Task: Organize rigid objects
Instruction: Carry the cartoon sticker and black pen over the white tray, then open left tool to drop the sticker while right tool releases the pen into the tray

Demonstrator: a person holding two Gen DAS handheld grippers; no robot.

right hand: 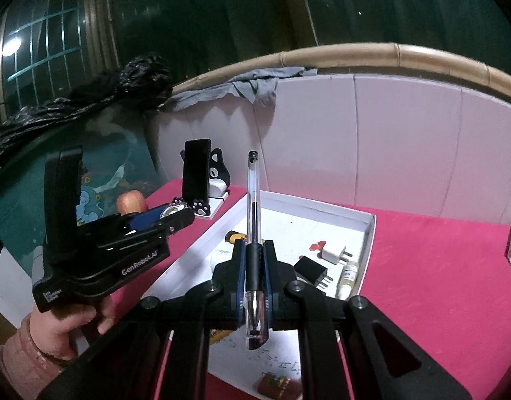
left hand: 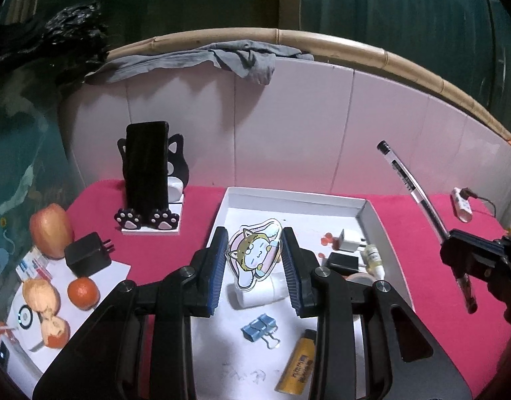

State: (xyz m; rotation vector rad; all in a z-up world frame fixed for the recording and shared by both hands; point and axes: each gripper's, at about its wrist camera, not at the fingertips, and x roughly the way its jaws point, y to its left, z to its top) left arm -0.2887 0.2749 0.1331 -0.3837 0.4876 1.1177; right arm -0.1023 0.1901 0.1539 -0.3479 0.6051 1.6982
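My left gripper [left hand: 254, 260] is shut on a flat cartoon cat figure [left hand: 254, 254] and holds it above the white tray [left hand: 289, 197]. My right gripper [right hand: 254, 268] is shut on a clear pen [right hand: 253, 206] by its black grip, pen pointing up and away, over the tray's [right hand: 369, 230] near side. The pen [left hand: 410, 188] and right gripper [left hand: 455, 250] also show at the right of the left wrist view. The left gripper [right hand: 175, 216] shows at the left of the right wrist view.
In the tray lie a blue binder clip [left hand: 259, 327], yellow lighter [left hand: 297, 366], white roll [left hand: 259, 291], black charger [left hand: 343, 262], white plug [left hand: 350, 240], small bottle [left hand: 374, 258]. A cat phone stand with phone [left hand: 147, 170], fruit [left hand: 50, 230] and black adapter [left hand: 87, 253] stand left.
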